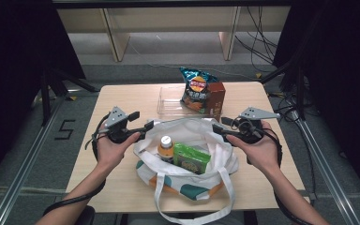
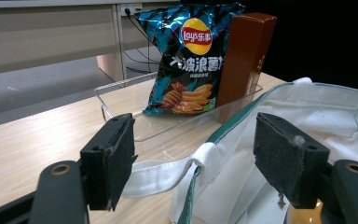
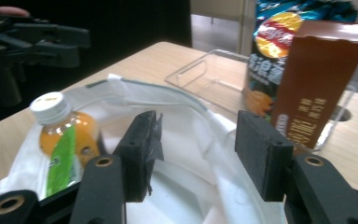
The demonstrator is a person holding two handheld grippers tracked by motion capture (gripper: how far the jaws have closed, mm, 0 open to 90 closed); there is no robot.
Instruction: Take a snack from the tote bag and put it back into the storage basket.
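**Both claws at the rim of the open tote bag**

Left claw [image 1: 146, 127]: jaws stand wide apart. In the left gripper view the white fabric rim of the tote bag [image 2: 242, 154], with its green edging and a white strap end, passes between the two pads; neither pad presses on it. In the high view this claw sits at the bag's left rim, held in the person's left hand [image 1: 114, 146].

Right claw [image 1: 217, 130]: jaws stand moderately apart. In the right gripper view white bag fabric lies between and below the pads, with no visible pinch. In the high view this claw sits at the bag's right rim, held in the right hand [image 1: 258, 151].

Tote bag [image 1: 190, 180]: white with teal and orange patches, lying open at the near middle of the wooden surface [image 1: 122, 101], between the two claws. Its long white straps [image 1: 161, 206] trail over the near edge of the surface.

Bag contents: an orange drink bottle [image 1: 166, 149] with a white cap, lying at the left, and a green packet [image 1: 191, 158] just beside it on the right; the two appear to touch.

Beyond the bag: a clear plastic tray [image 1: 168, 101] stands on the far half of the surface. In its right end a blue Lay's crisp bag [image 1: 196, 91] stands upright, and a brown carton [image 1: 216, 98] stands upright against the crisp bag's right side
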